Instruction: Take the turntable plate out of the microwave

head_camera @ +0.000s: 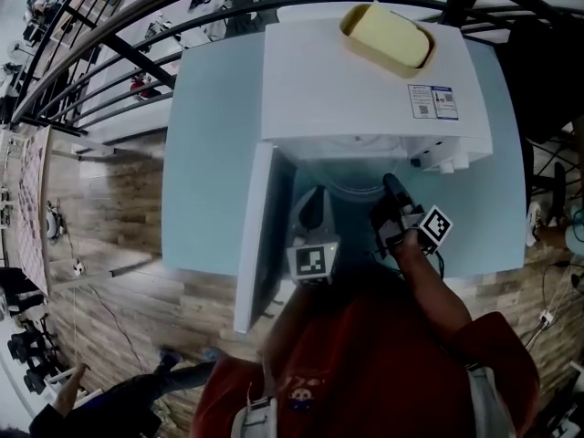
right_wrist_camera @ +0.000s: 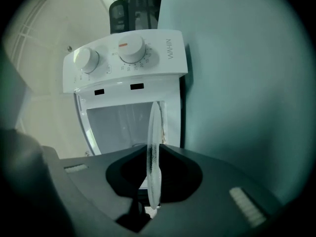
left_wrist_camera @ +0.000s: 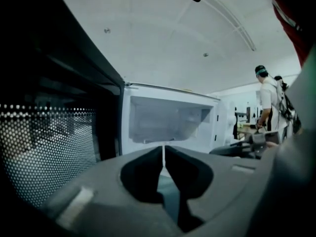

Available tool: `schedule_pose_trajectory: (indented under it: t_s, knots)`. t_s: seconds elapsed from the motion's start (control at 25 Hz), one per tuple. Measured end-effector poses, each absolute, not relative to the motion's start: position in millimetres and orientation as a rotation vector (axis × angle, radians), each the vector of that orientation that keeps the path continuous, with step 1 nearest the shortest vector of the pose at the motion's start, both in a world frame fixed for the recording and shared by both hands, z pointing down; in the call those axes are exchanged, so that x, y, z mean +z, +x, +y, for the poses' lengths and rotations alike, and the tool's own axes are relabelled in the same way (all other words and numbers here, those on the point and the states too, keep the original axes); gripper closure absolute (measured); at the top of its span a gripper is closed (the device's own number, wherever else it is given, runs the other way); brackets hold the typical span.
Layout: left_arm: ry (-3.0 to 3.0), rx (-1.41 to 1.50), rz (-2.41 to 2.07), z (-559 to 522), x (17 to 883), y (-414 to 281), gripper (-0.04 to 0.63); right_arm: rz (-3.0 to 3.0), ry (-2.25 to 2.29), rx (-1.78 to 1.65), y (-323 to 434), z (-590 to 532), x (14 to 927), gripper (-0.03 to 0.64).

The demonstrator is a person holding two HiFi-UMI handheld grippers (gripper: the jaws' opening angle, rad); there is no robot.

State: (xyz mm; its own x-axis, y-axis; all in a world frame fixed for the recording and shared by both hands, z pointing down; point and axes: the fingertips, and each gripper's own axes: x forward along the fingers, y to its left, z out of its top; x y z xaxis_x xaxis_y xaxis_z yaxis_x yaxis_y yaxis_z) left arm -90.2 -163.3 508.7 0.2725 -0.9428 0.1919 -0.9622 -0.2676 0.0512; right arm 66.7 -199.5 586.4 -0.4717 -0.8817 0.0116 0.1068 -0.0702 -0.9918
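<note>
The white microwave (head_camera: 365,80) stands on a light blue table, its door (head_camera: 255,235) swung open to the left. The clear glass turntable plate (head_camera: 351,187) shows at the cavity mouth. My right gripper (head_camera: 391,188) is shut on the plate's rim. In the right gripper view the plate (right_wrist_camera: 154,127) stands edge-on between the jaws of that gripper (right_wrist_camera: 153,154), in front of the microwave's knob panel (right_wrist_camera: 123,58). My left gripper (head_camera: 318,201) hovers before the opening beside the door, shut and empty. The left gripper (left_wrist_camera: 164,149) faces the empty-looking cavity (left_wrist_camera: 168,122).
A yellow container (head_camera: 388,36) sits on top of the microwave. The door's perforated screen (left_wrist_camera: 44,147) is close on the left gripper's left. The table (head_camera: 210,153) has bare surface left of the microwave. A dark railing (head_camera: 109,53) and wooden floor lie beyond. People (left_wrist_camera: 269,102) stand far off.
</note>
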Motion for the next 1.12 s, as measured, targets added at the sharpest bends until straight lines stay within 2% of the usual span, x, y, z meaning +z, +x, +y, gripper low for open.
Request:
schedule_pose_trajectory:
  t_s: [0.28, 0.52, 0.72, 1.12]
  knots:
    - [2.259, 0.184, -1.764, -151.5, 525.9, -96.6, 0.522, 1.373, -0.825, -1.679, 69.5, -180.4, 592.8, 0.581]
    - [2.048, -0.027, -1.597, -142.9, 539.3, -92.7, 0.388, 1.38, -0.794, -1.676, 68.8, -175.4, 589.0, 0.581]
    - [1.8, -0.35, -1.273, -150.8, 557.0, -71.9, 0.299, 1.405, -0.798, -1.68, 71.0, -168.1, 590.8, 0.581]
    - [1.63, -0.545, -1.09, -180.5, 567.1, -49.2, 0.291, 1.428, -0.787, -1.694, 74.0, -157.0, 586.0, 0.581]
